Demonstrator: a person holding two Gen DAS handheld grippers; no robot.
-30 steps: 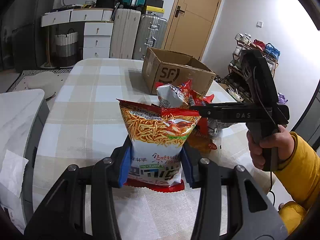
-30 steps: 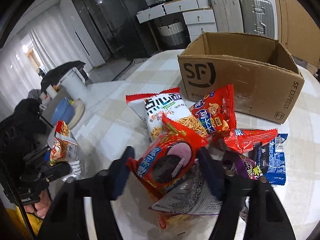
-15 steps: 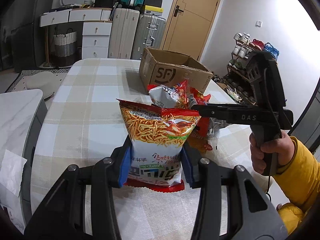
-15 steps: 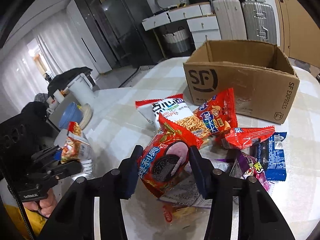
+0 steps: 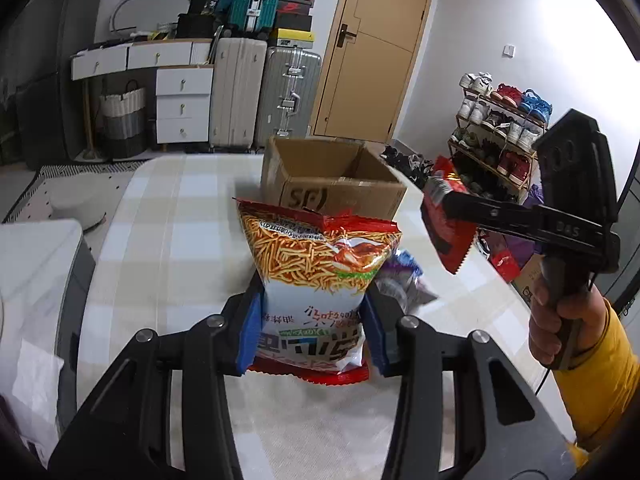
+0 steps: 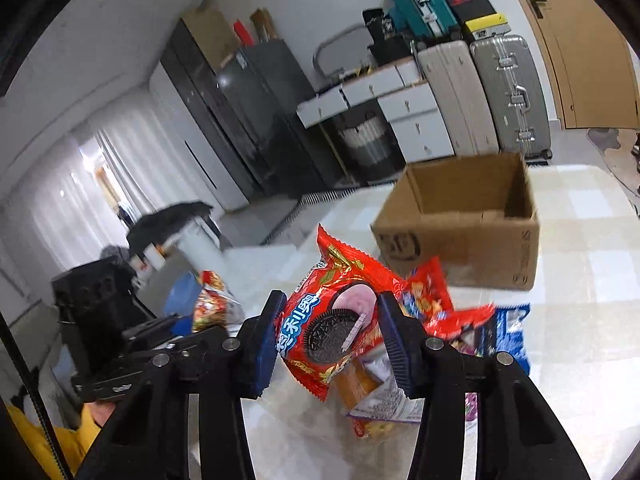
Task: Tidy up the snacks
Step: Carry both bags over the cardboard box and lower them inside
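**A:** Start at the left. What has the left gripper [image 5: 312, 334] got?

**B:** It is clamped on a noodle snack bag [image 5: 320, 280], low in the middle of the left wrist view. Both blue pads [image 5: 249, 336] press the bag's lower sides, and the bag stands upright above the checked table [image 5: 176, 216].

**A:** And behind the bag?

**B:** An open cardboard box [image 5: 340, 196] sits on the table just above the bag in the frame, its top flaps folded in. Its inside looks bare as far as I can see.

**A:** Further right?

**B:** A few loose packets [image 5: 400, 276] peek out past the bag's right edge. At the far right a hand [image 5: 560, 320] in a yellow sleeve [image 5: 600, 376] holds the right gripper [image 6: 328, 336].

**A:** What is that one doing?

**B:** Its jaws have just been closing, and they now pinch a red cookie packet [image 6: 336, 320], centre of the right wrist view. The packet is tilted and lifted off the table.

**A:** What lies under it?

**B:** The rest of the snack pile [image 6: 460, 328], on the table to the lower right of the packet. The box [image 6: 464, 224] sits at upper right, apart from the held packet.
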